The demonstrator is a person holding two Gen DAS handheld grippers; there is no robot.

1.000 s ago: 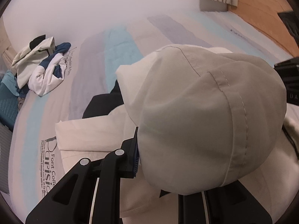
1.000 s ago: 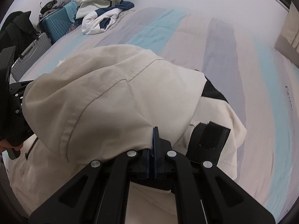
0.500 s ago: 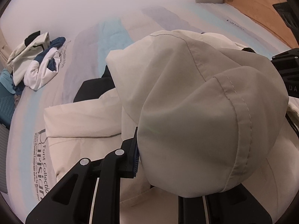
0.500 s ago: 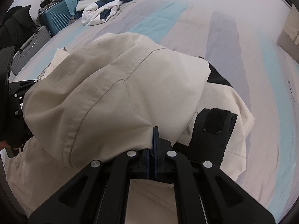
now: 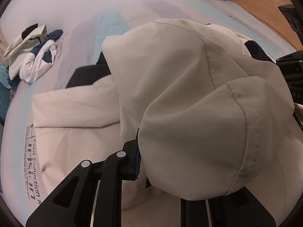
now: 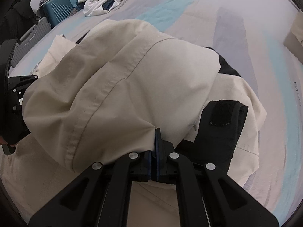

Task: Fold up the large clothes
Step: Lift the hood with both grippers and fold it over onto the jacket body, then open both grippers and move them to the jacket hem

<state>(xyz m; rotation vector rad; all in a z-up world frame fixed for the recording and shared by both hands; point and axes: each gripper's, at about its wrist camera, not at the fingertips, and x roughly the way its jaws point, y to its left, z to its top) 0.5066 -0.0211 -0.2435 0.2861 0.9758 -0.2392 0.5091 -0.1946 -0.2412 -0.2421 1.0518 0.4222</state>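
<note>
Jacket (image 5: 189, 98) hood is sinking lower over its body on the bed (image 6: 246, 28) (fold nearly landing), left hand-held gripper (image 5: 144, 162) and right hand-held gripper (image 6: 155, 149) both pinching its hem.

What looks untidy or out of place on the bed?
The crumpled white and navy garment lies in a loose heap at the far edge of the striped bed sheet, unfolded. The black cuff strap sticks out of the cream jacket.
</note>
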